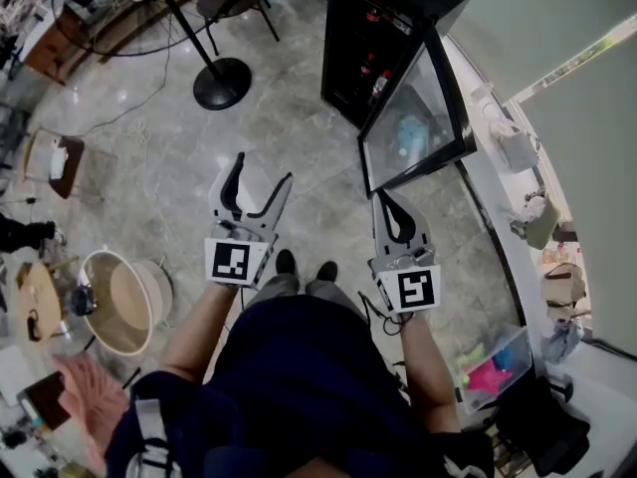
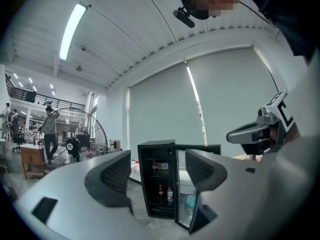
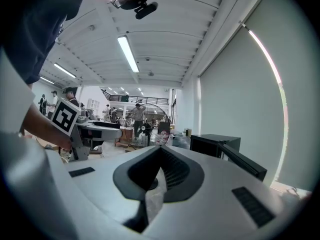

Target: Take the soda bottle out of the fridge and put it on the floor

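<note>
Now, the soda bottle (image 2: 160, 191) stands upright, long axis vertical, on a lower shelf inside the fridge (image 2: 155, 145), a paler bottle (image 2: 170, 194) just right of it. The fridge stands far right, its glass door (image 1: 413, 118) swung open. The left tool (image 1: 263, 169) has its jaws wide apart, nothing between them, level above the floor (image 1: 299, 137). The right tool (image 1: 386, 207) has its jaws pressed together, empty.

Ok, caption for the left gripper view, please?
Left gripper, jaws open and empty, faces the black fridge, its door open, bottles inside.
</note>
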Motion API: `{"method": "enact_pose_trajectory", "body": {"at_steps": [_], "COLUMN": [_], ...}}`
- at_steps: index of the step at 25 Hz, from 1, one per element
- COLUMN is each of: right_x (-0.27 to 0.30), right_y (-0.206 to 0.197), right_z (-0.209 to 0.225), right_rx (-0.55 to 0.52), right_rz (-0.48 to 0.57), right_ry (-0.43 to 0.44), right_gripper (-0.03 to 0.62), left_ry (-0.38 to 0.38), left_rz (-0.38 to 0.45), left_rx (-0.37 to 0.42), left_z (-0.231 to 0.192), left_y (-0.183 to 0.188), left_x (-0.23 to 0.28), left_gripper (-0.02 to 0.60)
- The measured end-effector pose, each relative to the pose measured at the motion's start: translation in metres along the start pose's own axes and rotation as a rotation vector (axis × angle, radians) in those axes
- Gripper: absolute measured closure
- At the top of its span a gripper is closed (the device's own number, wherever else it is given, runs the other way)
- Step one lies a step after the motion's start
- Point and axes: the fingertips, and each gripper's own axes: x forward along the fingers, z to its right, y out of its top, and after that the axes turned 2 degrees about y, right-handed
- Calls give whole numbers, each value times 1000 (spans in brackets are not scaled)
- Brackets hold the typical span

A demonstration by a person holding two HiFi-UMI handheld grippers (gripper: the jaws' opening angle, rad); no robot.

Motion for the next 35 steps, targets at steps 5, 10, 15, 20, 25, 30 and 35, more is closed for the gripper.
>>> {"method": "enact_pose_trajectory", "body": {"at_steps": [5, 10, 15, 20, 25, 30, 35], "right_x": [-4, -13, -15, -3, 29, 83, 149], "right_y": [-2, -6, -17, -22, -29, -27, -22], "right_z": [8, 16, 29, 35, 36, 42, 41], "right_rx": [13, 27, 31, 36, 44, 55, 59], "right_rz": [9, 17, 3, -10, -29, -27, -41], "right_ry": [8, 27, 40, 32, -1, -100, -206], "right_gripper": [576, 576, 576, 576, 576, 576, 576], "left_ry": [-20, -21, -31, -62, -112, -228, -353], "left_rz": [-19, -21, -19, -17, -1, 13, 25], "left_rx": [19, 46, 49, 53, 46, 48, 63], "left_z": [12, 23, 29, 23, -3, -32, -72], "left_y": [-6, -10, -19, -25, -32, -41, -50], "left_x": [12, 21, 40, 65, 99, 145, 194], "left_gripper": [250, 251, 250, 250, 252, 251, 252]}}
